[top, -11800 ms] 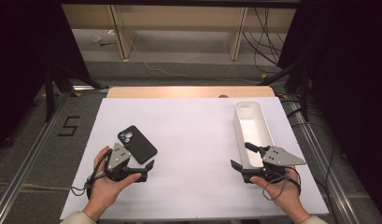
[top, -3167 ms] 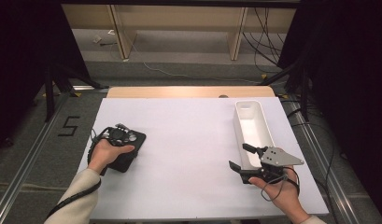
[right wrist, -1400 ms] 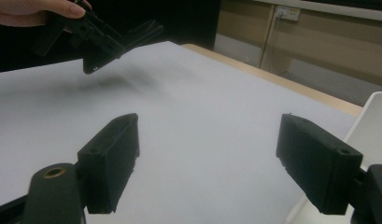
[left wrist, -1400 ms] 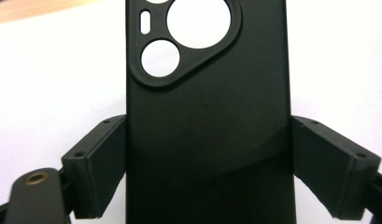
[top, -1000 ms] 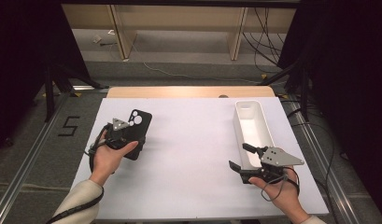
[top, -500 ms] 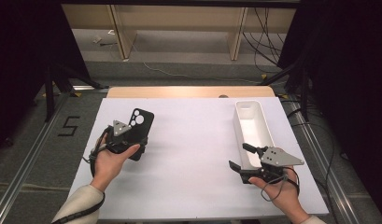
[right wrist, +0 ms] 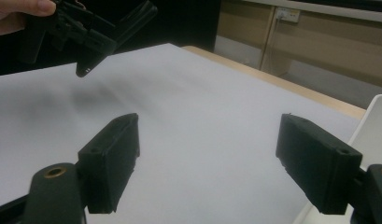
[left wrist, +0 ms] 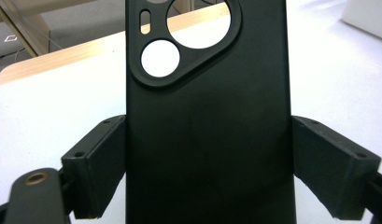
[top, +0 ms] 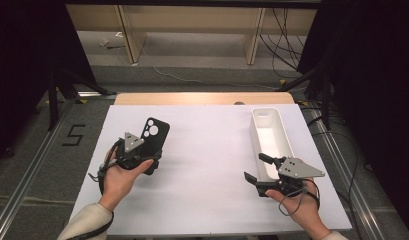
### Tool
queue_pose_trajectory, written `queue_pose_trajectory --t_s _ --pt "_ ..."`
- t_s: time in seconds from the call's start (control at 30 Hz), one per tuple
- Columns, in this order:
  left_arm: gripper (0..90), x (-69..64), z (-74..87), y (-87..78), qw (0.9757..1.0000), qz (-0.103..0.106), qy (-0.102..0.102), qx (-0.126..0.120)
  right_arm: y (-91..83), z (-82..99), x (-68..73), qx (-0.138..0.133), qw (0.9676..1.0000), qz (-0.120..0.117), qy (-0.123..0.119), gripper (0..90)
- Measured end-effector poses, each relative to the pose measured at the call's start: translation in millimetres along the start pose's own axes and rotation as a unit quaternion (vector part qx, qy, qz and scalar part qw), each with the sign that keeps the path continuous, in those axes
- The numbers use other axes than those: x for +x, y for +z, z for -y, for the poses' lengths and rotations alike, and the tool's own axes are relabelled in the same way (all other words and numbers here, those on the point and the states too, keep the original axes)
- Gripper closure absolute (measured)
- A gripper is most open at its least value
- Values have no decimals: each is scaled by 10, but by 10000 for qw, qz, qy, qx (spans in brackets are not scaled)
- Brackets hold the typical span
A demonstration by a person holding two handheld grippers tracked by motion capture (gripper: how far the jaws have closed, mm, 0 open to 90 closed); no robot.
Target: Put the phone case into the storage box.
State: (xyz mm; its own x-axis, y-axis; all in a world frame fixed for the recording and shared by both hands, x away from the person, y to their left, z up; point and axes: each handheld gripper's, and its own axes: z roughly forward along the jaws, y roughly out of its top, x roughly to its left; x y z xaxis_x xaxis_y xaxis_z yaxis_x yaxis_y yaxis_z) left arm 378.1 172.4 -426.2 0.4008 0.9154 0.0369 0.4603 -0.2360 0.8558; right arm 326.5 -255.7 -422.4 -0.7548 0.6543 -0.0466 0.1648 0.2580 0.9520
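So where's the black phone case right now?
The black phone case is on the table's left side in the high view, clamped in the left tongs, far from the white tray.

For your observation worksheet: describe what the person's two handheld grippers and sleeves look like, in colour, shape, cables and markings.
Both the left gripper and the right gripper are black, each topped by a grey three-cornered plate with dark dots. Their jaws are blocky black pads with small screw holes. A thin black cable loops from each gripper around the hand. The left arm wears a light, cream-coloured sleeve.
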Motion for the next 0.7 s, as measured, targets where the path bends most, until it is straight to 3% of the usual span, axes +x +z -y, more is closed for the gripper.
queue_pose_trajectory --t_s 0.7 --pt "143 -234 -21 -43 9994 221 196 -163 136 -94 73 -213 9997 -75 134 232"
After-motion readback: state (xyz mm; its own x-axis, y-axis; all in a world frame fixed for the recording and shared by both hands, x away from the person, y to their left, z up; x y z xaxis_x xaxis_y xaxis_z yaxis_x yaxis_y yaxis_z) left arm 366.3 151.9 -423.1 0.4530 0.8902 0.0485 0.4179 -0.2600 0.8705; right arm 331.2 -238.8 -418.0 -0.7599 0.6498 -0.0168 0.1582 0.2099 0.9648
